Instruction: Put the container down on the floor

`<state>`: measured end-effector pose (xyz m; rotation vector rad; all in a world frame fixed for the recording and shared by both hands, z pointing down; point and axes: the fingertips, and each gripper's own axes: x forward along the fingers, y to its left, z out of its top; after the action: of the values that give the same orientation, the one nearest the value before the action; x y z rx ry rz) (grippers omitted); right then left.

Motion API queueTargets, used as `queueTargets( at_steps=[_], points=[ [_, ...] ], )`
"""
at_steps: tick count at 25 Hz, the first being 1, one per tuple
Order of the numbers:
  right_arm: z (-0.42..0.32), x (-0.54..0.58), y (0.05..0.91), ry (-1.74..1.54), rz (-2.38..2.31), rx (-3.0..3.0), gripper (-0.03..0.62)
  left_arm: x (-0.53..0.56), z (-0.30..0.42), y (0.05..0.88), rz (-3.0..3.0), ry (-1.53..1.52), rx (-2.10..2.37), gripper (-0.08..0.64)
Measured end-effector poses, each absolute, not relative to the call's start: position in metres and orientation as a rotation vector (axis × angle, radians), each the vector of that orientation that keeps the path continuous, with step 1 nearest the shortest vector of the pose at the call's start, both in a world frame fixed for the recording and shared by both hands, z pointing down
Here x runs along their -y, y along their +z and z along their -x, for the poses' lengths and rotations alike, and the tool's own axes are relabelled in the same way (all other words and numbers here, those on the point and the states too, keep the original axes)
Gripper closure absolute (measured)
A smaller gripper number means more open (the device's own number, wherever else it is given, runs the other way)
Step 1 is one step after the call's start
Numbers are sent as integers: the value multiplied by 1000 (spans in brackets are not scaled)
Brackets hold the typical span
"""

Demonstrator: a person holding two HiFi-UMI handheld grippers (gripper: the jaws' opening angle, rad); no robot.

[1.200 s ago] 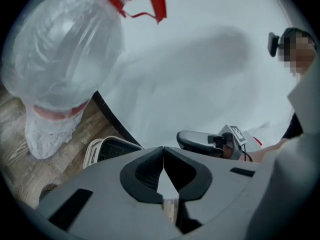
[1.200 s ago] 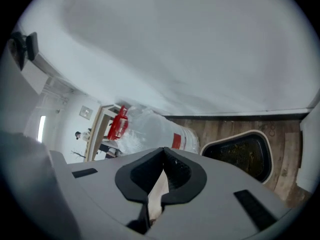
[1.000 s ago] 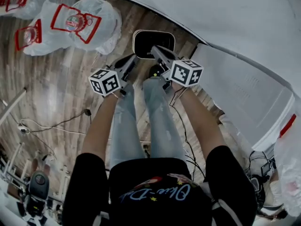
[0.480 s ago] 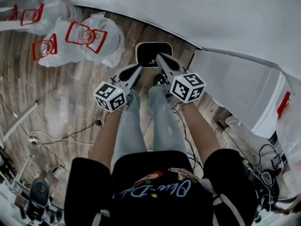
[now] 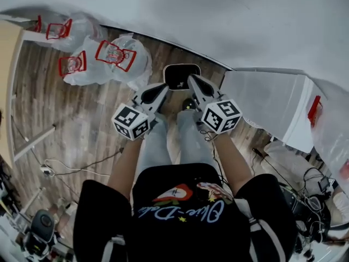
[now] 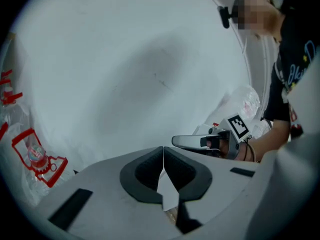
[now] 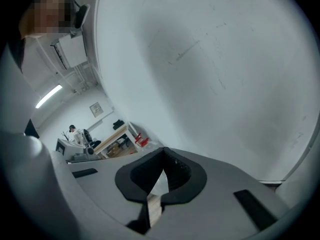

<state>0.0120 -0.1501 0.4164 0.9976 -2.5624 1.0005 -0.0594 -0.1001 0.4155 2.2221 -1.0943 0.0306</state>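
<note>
Up off container (image 5: pixel 181 76) went L tongs (image 5: pixel 162 87) & R tongs (image 5: pixel 193 80), both closed tight w/ nothing held, as it's already set on floor (image 5: pixel 82 119) by far edge.

Head view looks steeply down at floor (image 5: pixel 82 119); gripper views face the white wall (image 6: pixel 125 59), the left's including the right gripper (image 6: pixel 177 141).
</note>
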Motion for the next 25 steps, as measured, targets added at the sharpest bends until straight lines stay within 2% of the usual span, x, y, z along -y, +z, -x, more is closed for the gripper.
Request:
queueTargets(
  at_steps=[10,25],
  points=[
    [-23,136,332,879,-1046,2657,594,92,38,318,-2406,30,1060,555],
    [-27,110,248,750,-1168,2749,593,73,48,225,-2597,24,1099,555]
  ],
)
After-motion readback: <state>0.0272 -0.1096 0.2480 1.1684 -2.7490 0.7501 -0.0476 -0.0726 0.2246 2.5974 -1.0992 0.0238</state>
